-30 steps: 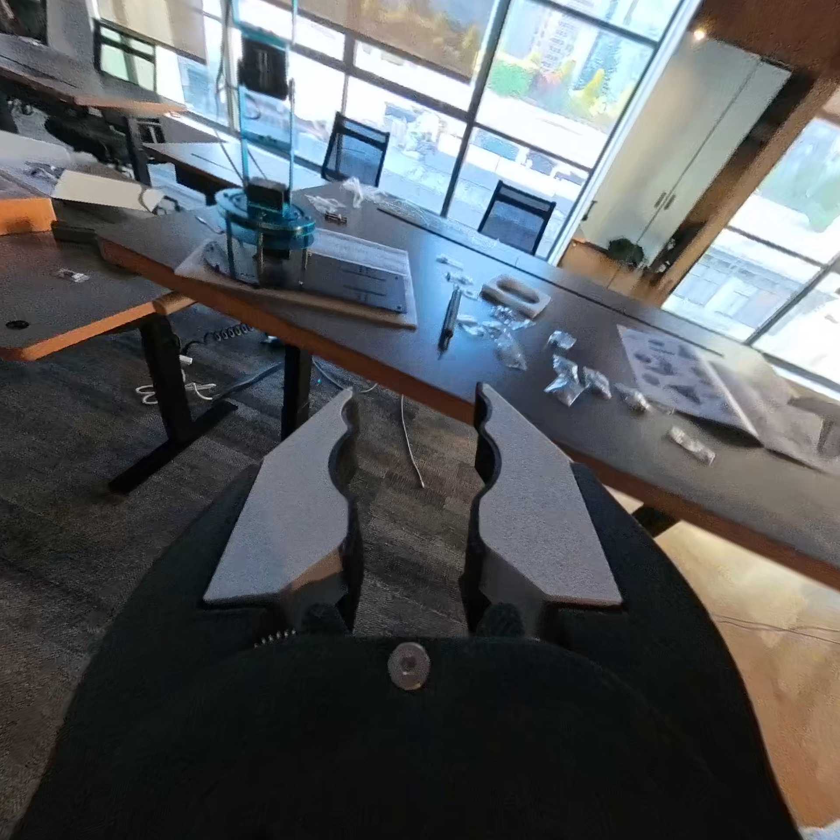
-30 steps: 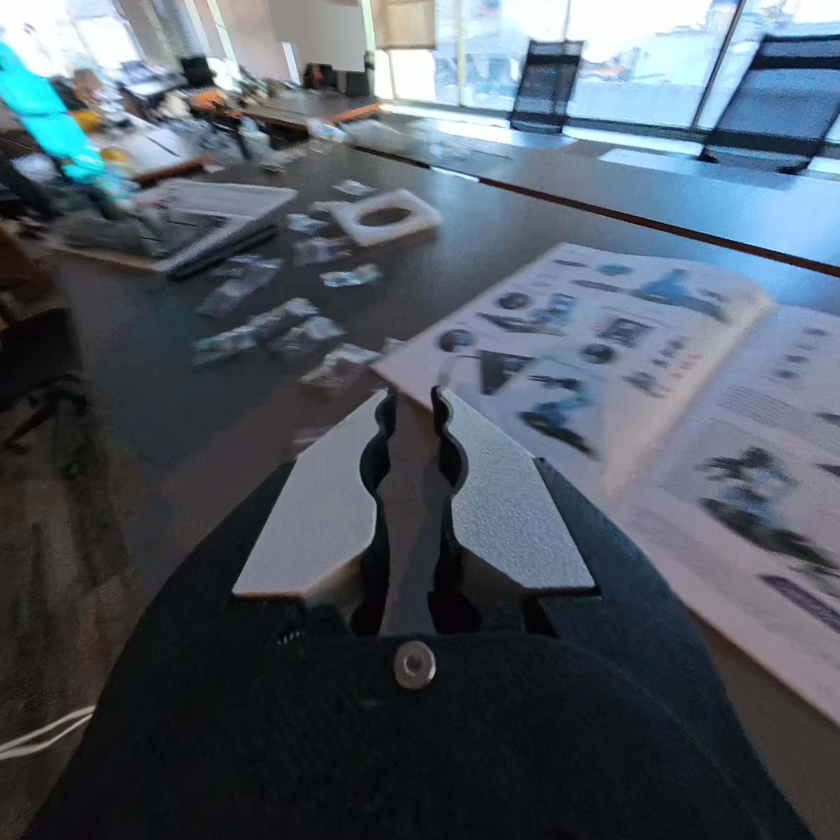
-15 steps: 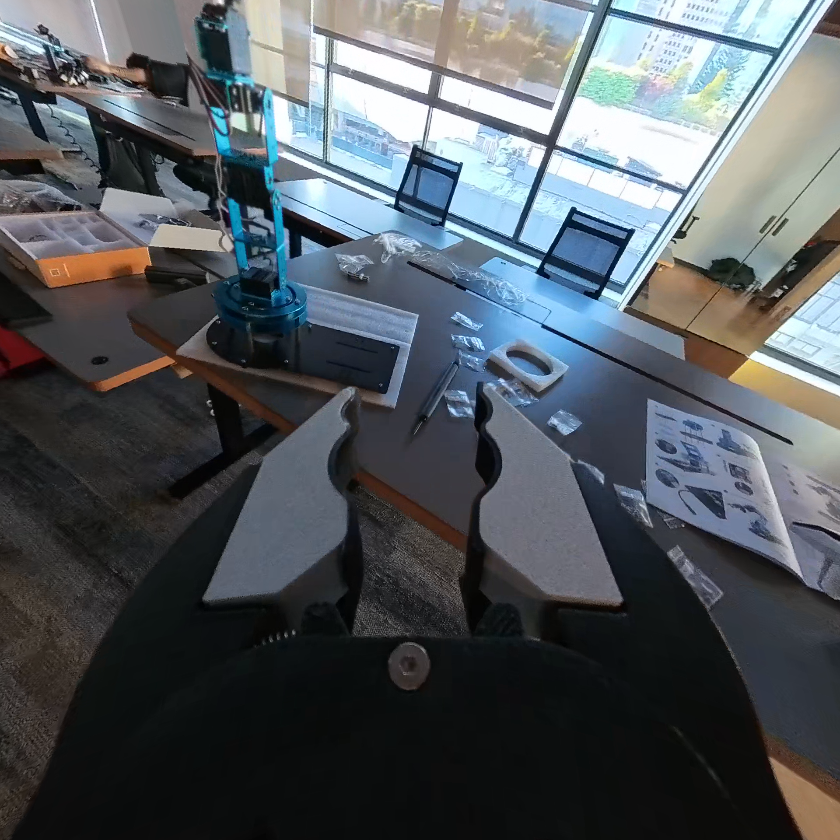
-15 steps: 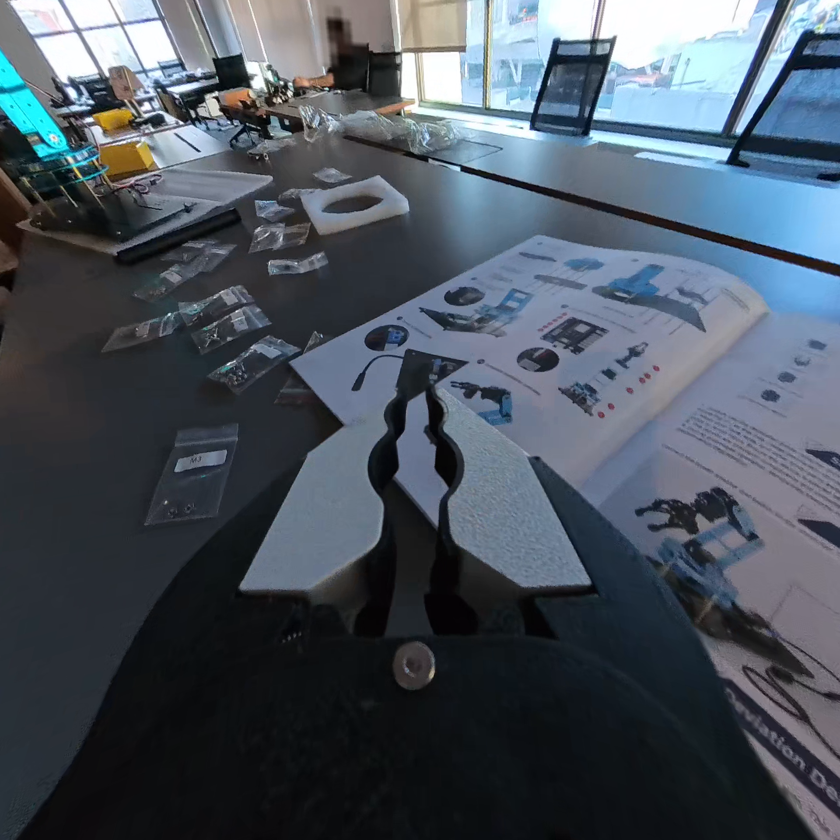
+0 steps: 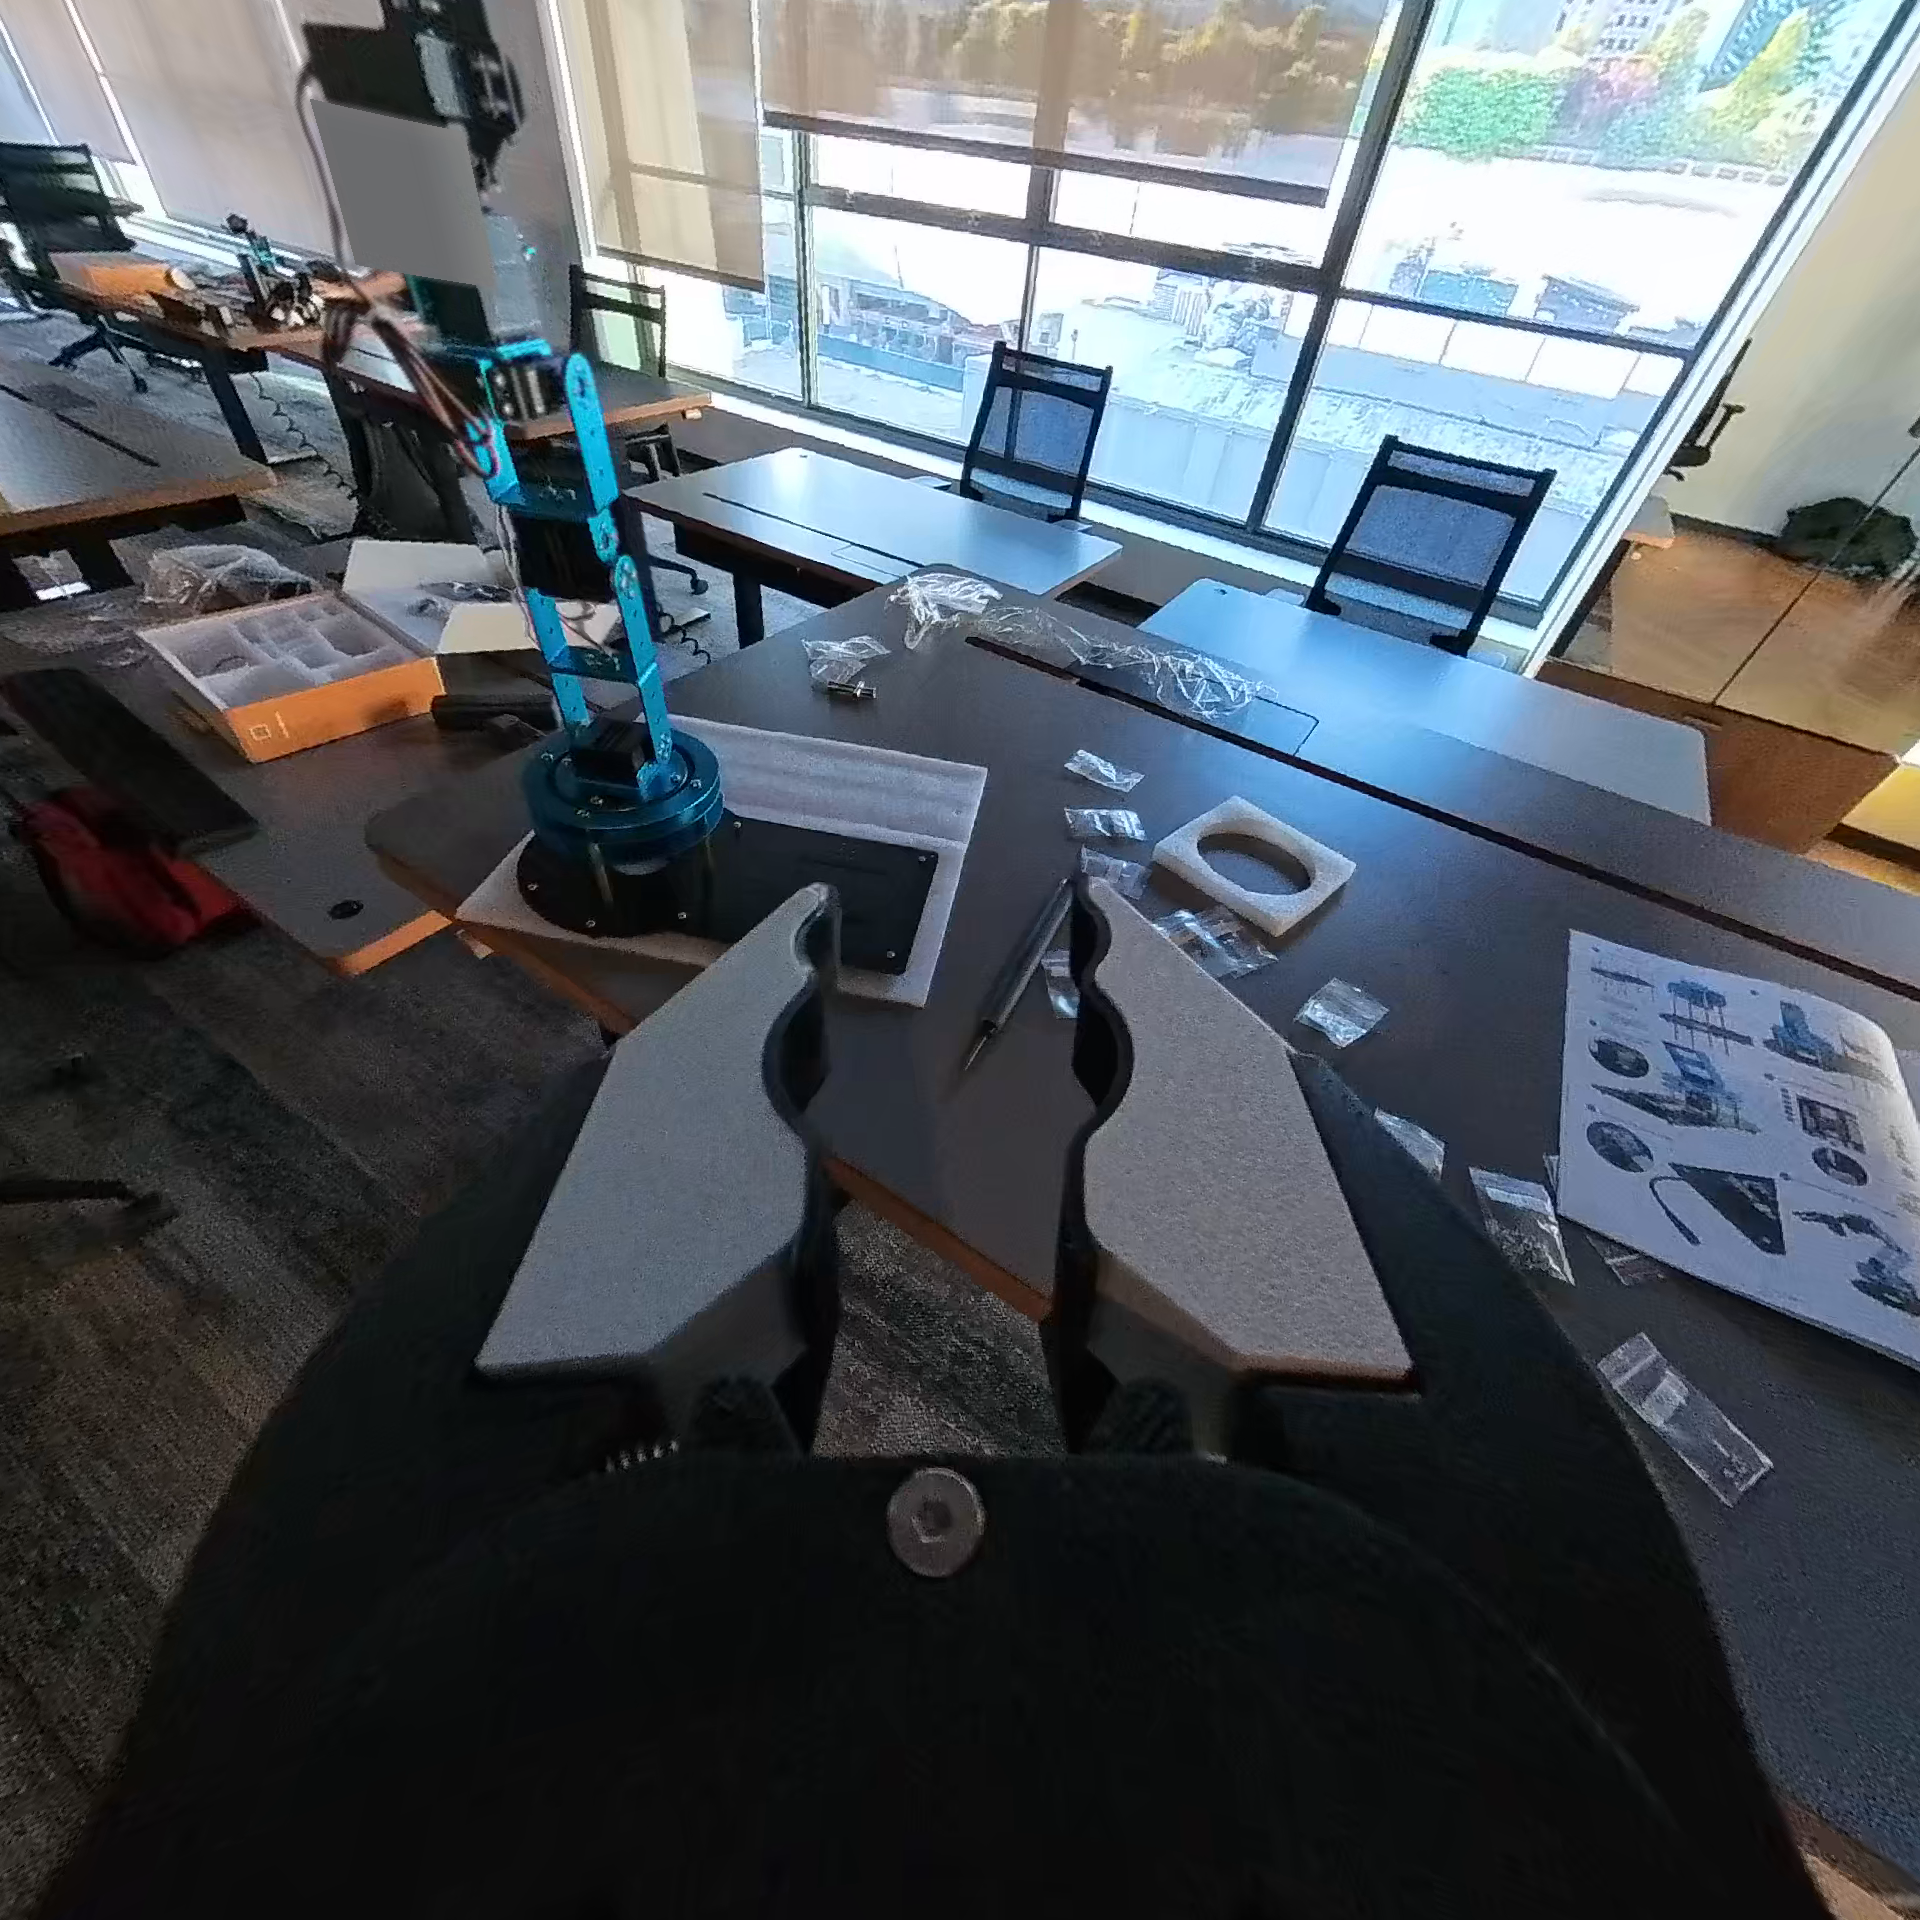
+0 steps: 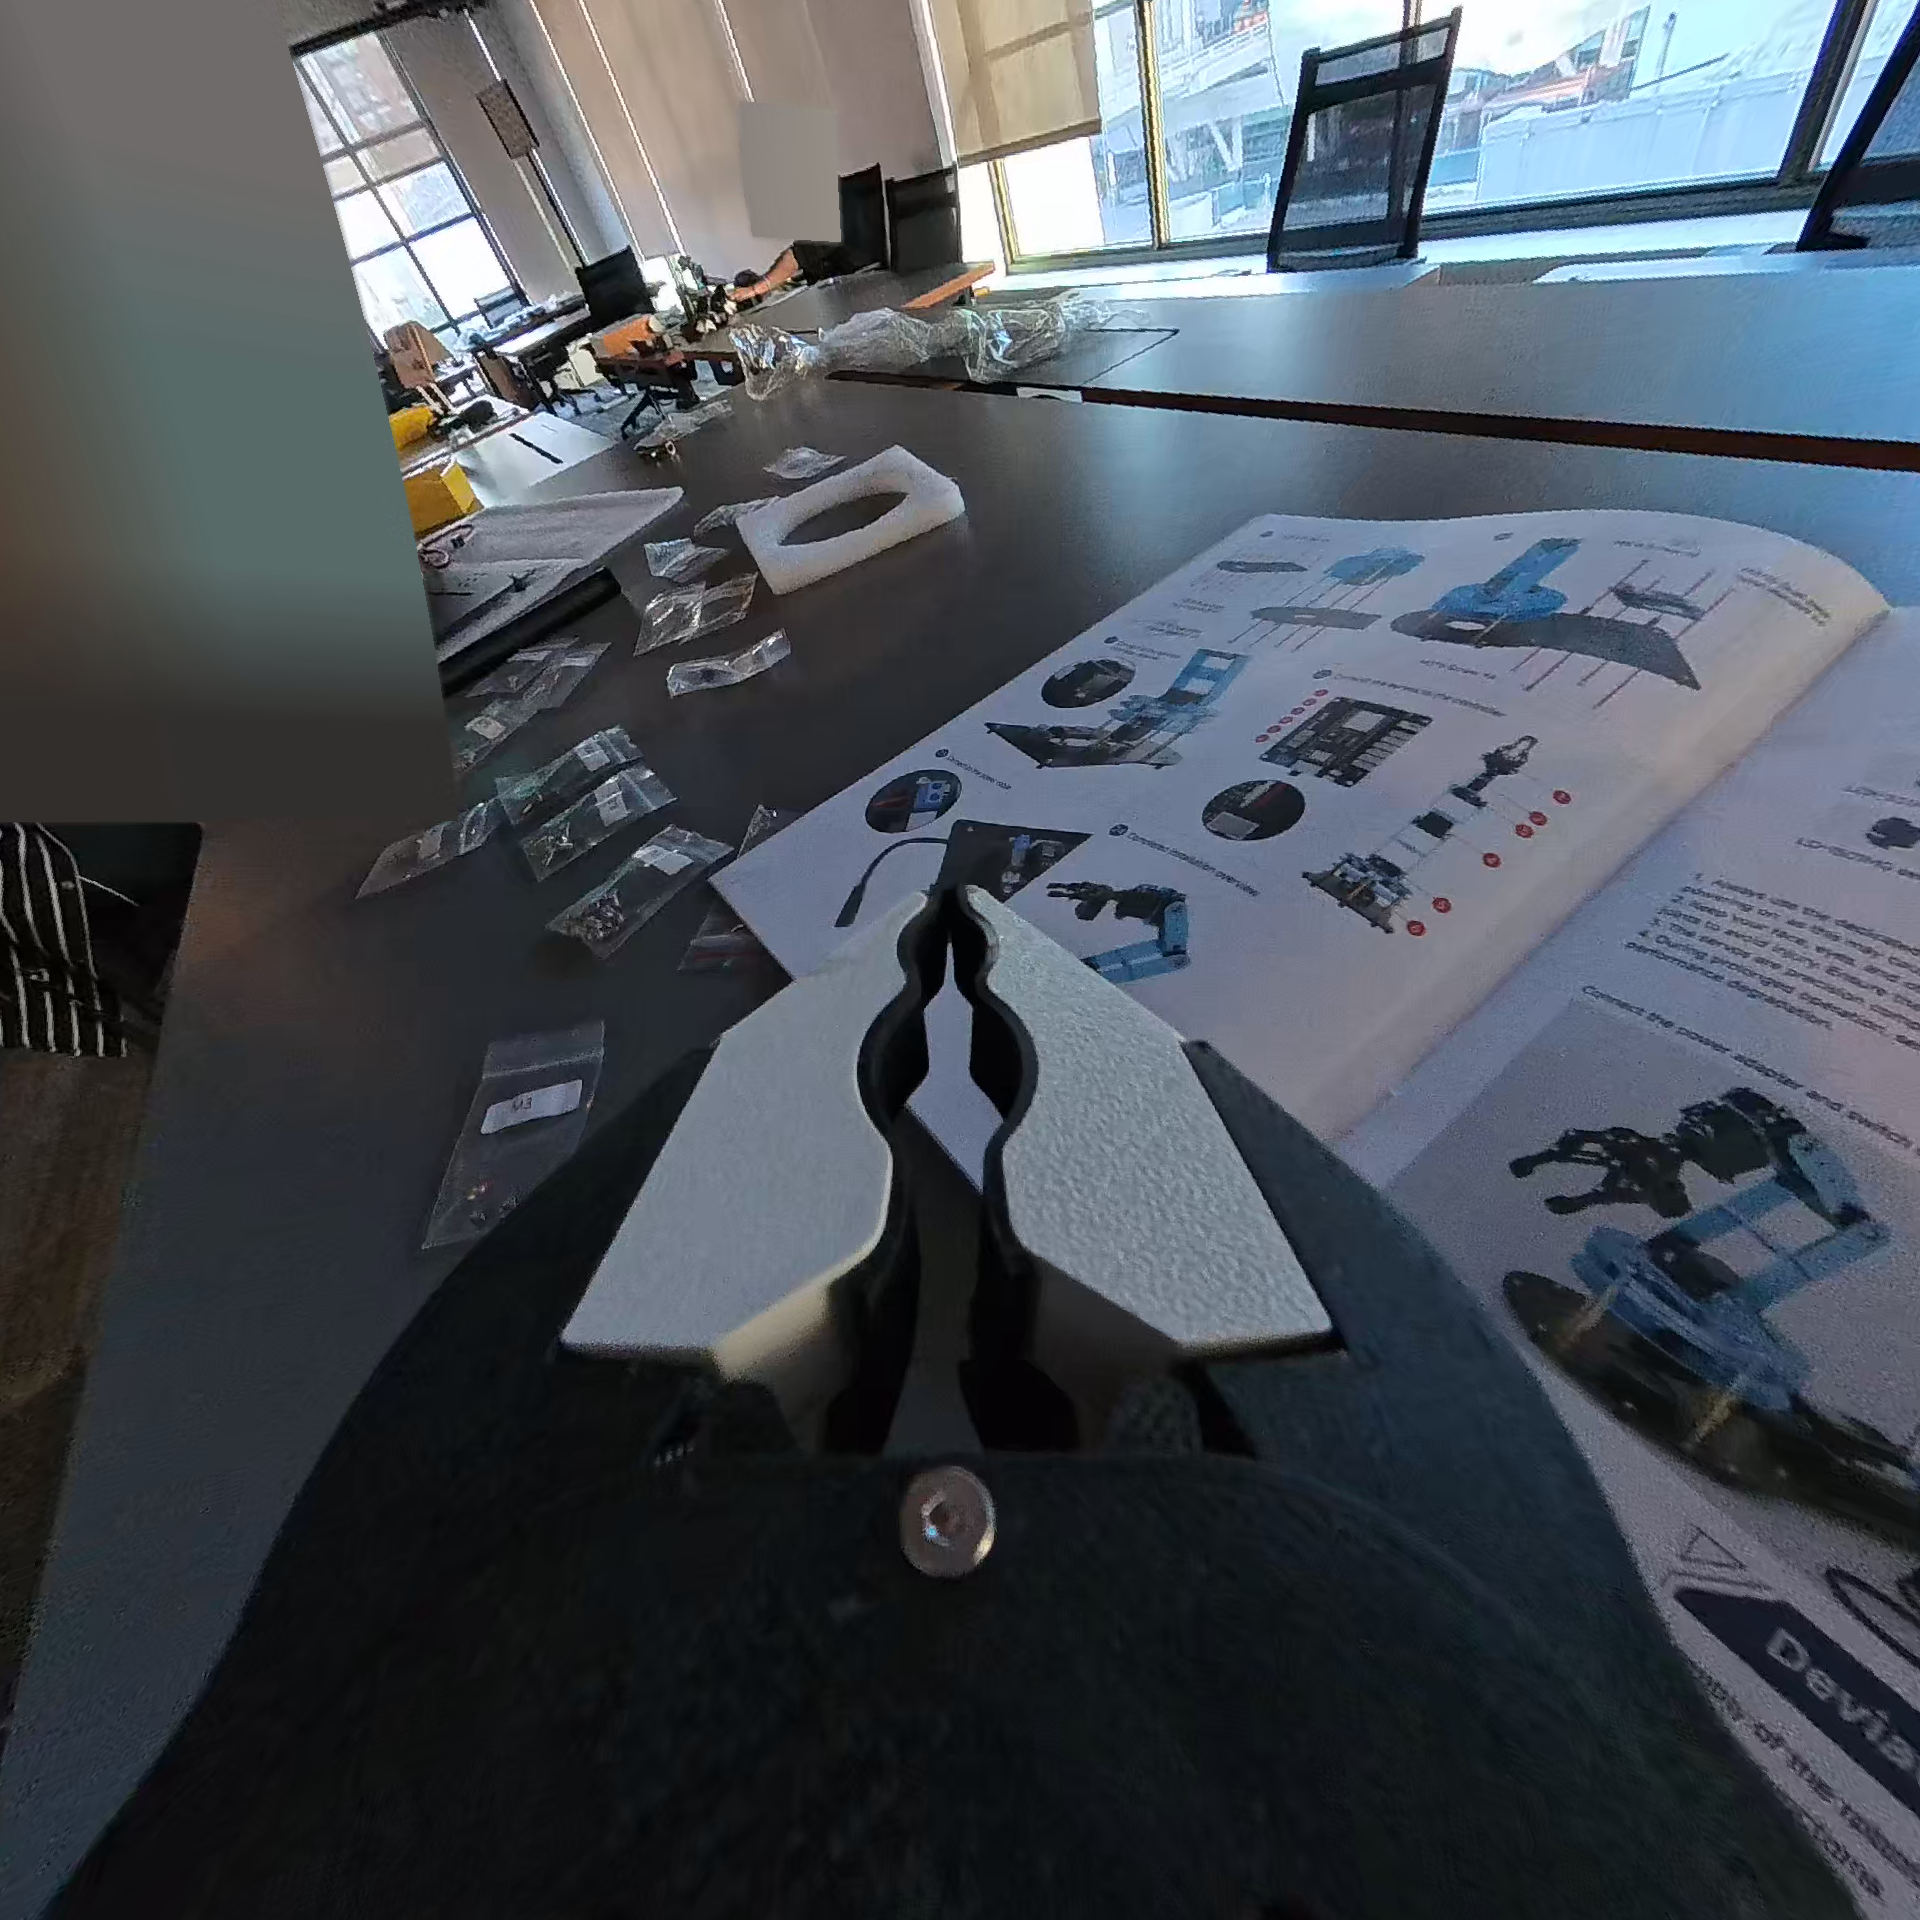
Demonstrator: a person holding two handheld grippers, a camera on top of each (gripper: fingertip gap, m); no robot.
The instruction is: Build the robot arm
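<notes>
My left gripper (image 5: 951, 914) is open with nothing between its fingers and hovers off the near edge of a dark table (image 5: 1455, 956). Ahead of it lie a thin dark screwdriver (image 5: 1018, 971) and a blue robot arm kit (image 5: 613, 727) standing on a black base plate (image 5: 821, 883) over white foam. My right gripper (image 6: 951, 909) is shut with its pads together and nothing between them. It hangs low over the near corner of an open instruction booklet (image 6: 1403, 790), which also shows in the left wrist view (image 5: 1745, 1122).
Several small clear bags of parts (image 6: 592, 800) (image 5: 1340, 1008) lie scattered on the table, with a white foam ring (image 5: 1252, 862) (image 6: 847, 514) behind them. An orange-sided parts box (image 5: 301, 675) sits on a side desk. Two office chairs (image 5: 1039, 431) stand by the windows. A striped sleeve (image 6: 47, 935) shows at left. The tips of one gripper are about 55 cm away from the tips of the other.
My right gripper's pads have come together on nothing as it settled low over the booklet's corner. My left gripper has risen and moved in over the table edge, its fingers slightly narrower.
</notes>
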